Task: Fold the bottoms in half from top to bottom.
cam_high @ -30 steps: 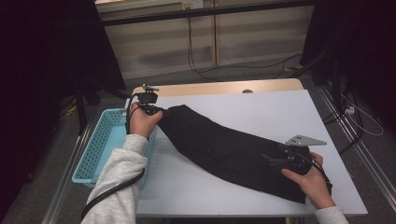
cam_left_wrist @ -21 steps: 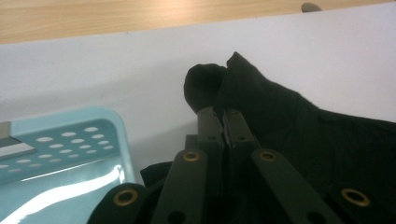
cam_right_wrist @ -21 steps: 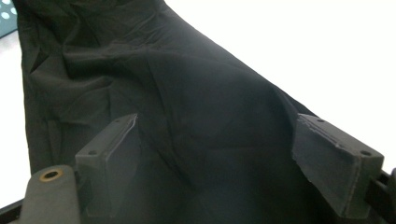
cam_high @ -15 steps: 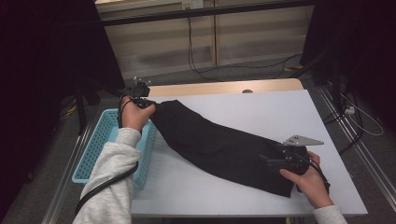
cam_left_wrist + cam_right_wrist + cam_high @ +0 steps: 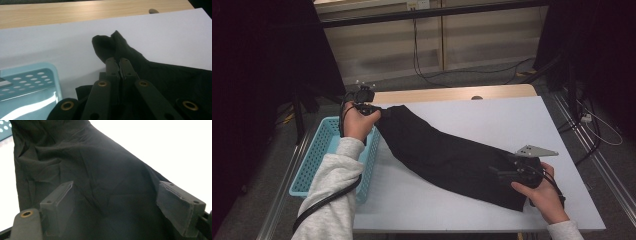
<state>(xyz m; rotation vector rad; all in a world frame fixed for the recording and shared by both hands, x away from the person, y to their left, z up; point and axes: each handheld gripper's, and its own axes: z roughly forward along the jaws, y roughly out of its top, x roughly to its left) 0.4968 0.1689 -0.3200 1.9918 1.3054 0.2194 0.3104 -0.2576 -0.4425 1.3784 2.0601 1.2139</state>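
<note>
High view: the left gripper (image 5: 379, 111), carried in the person's left hand (image 5: 357, 124) at the far left corner of the table (image 5: 512, 120), is clenched on the far left end of a black garment (image 5: 447, 157). In the left gripper view the two black jaws meet with a bunched fold of the garment (image 5: 110, 46) pinched between them, the cloth rising just past the tips. The right gripper (image 5: 507, 171), carried in the right hand (image 5: 544, 192) at the near right of the table, rests at the garment's near right end with its jaws spread. In the right gripper view the grey pads (image 5: 62, 200) stand wide apart over the cloth (image 5: 107, 182), gripping nothing. The garment lies stretched diagonally across the white table top, from far left to near right. A light blue perforated basket (image 5: 319, 155) stands just beside the table's left edge, below the left forearm's grey sleeve (image 5: 332, 200). A strip of bare wood (image 5: 452, 94) runs along the table's far edge.
</note>
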